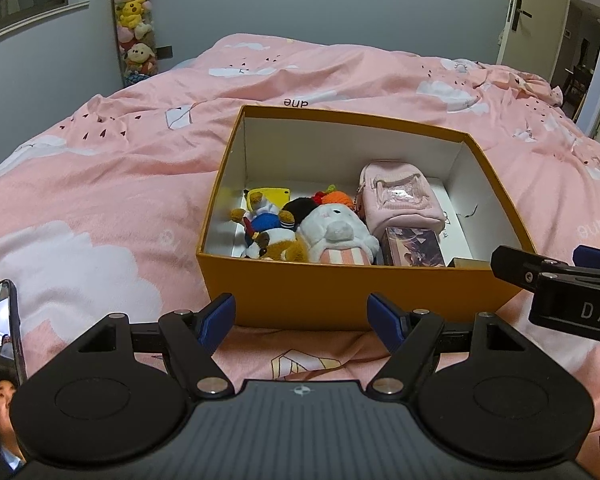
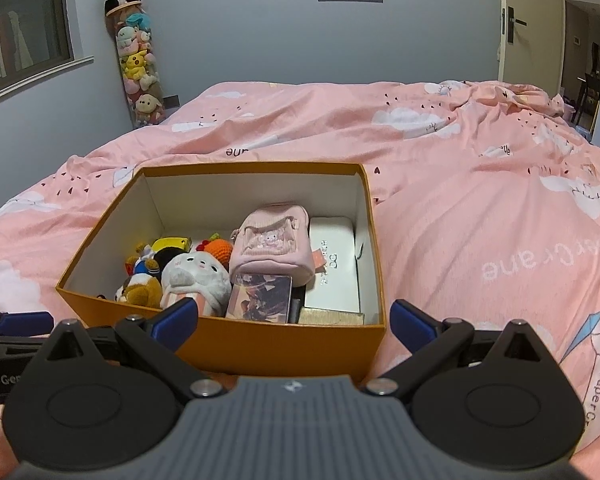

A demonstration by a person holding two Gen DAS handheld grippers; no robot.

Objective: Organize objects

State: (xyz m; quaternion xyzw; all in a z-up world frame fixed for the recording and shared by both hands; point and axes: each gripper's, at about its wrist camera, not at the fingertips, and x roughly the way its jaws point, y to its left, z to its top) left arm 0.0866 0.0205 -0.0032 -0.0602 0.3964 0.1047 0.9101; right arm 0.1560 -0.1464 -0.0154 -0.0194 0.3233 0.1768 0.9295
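Observation:
An open orange box (image 1: 340, 284) (image 2: 268, 340) sits on the pink bed. Inside lie a white plush (image 1: 336, 232) (image 2: 194, 276), small plush toys (image 1: 268, 236) (image 2: 140, 288), an orange knitted toy (image 2: 220, 248), a pink mini backpack (image 1: 400, 200) (image 2: 272, 244), a picture card box (image 1: 412, 248) (image 2: 260, 296) and a white flat case (image 2: 334, 268). My left gripper (image 1: 302, 320) is open and empty in front of the box's near wall. My right gripper (image 2: 294, 320) is open and empty at the box's near right corner; it also shows in the left wrist view (image 1: 560, 280).
A phone (image 1: 0, 328) lies on the pink duvet (image 1: 100, 184) at the left. A tall clear tube of plush toys (image 2: 138, 60) stands by the far wall. An open door (image 2: 512, 20) is at the back right.

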